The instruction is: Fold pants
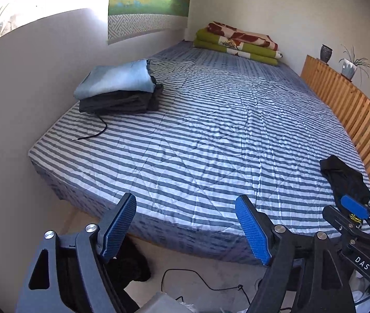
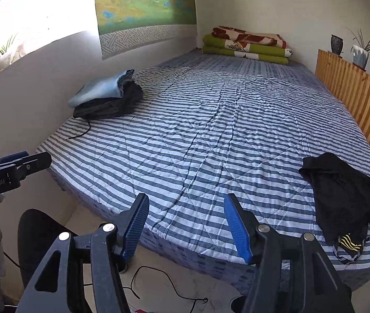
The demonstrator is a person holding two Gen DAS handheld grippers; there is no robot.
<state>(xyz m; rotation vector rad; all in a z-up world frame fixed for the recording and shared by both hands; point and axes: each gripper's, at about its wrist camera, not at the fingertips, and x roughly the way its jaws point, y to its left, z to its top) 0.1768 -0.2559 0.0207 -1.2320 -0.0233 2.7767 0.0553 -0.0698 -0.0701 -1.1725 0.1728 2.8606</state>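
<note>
Black pants [image 2: 341,195] lie crumpled, soft and limp, right of your right gripper [image 2: 186,224]; both grippers gape empty, left gripper [image 1: 185,227] too. Pinch the waistband.

Striped bedspread [image 2: 211,130] — folded blankets [image 2: 247,45], potted plant [image 2: 361,53], wall hanging [image 2: 143,2].

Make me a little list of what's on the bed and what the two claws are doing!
bed: striped cover
folded pile: light blue pants on dark ones, far left side
to fold: crumpled black pants, near right corner
far end: folded blankets
left claw: open, empty, above the near bed edge
right claw: open, empty, above the near bed edge
</note>
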